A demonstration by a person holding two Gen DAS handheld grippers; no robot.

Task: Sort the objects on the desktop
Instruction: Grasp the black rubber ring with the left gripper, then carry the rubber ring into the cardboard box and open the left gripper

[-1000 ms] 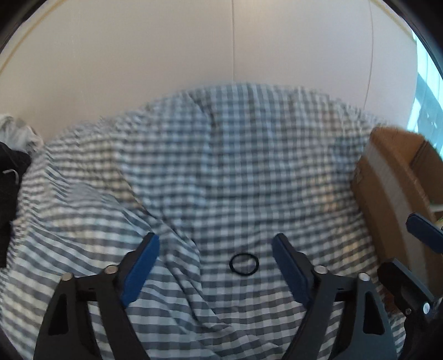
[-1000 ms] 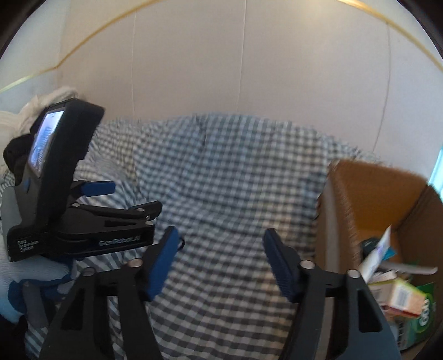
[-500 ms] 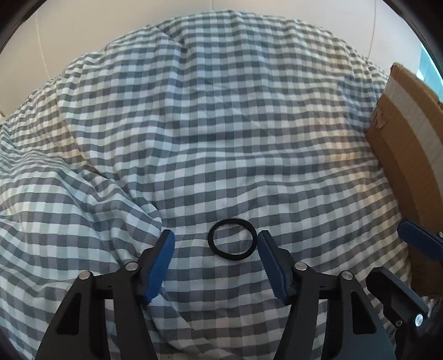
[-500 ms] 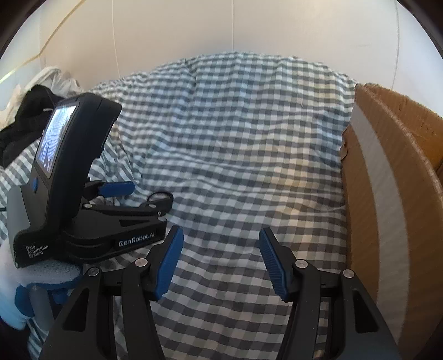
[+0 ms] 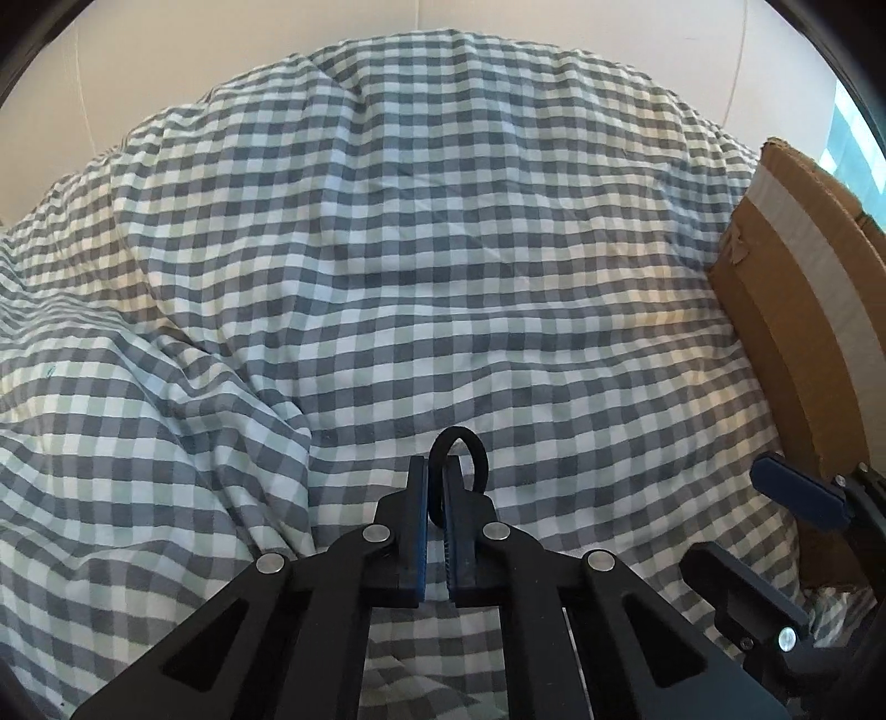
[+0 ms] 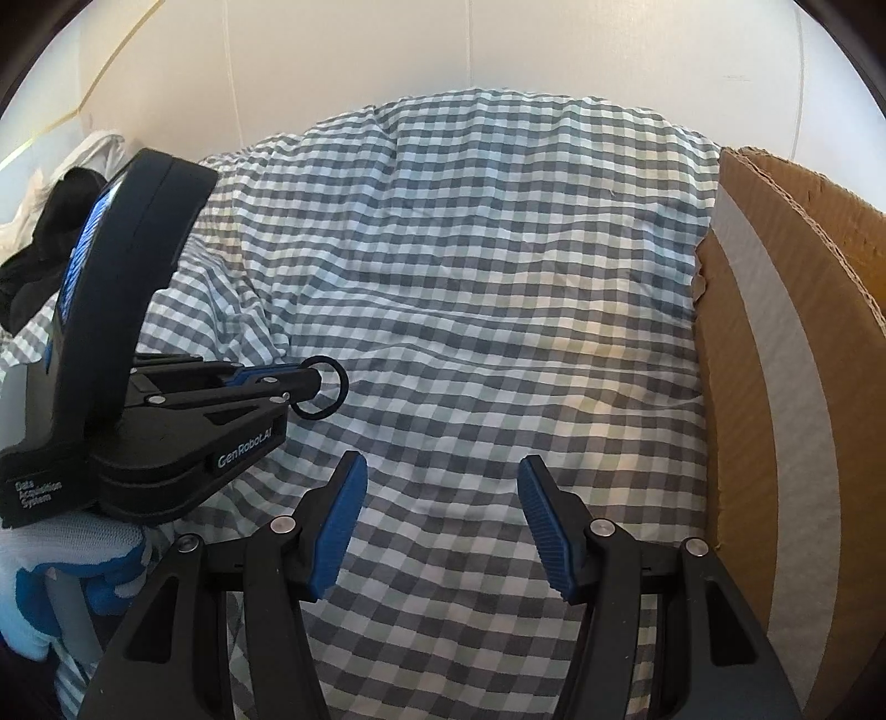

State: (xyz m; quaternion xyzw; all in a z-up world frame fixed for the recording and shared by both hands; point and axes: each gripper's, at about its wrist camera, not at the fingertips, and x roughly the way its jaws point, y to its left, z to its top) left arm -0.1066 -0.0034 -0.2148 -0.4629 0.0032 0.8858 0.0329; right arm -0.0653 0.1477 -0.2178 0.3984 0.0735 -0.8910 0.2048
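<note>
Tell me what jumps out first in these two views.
The left gripper, shut on a black hair tie low in the middle of its own view. All around spreads the rumpled checked cloth. At the right edge stands a cardboard box, beside the open right gripper.

left wrist: close, angled down | right wrist: likewise, seemingly rightward | shared: checked cloth [image 5: 443,249]

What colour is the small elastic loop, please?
The hair tie is black, clearest in the left wrist view.

Pale panelled wall [image 6: 498,50] (sunlit)
</note>
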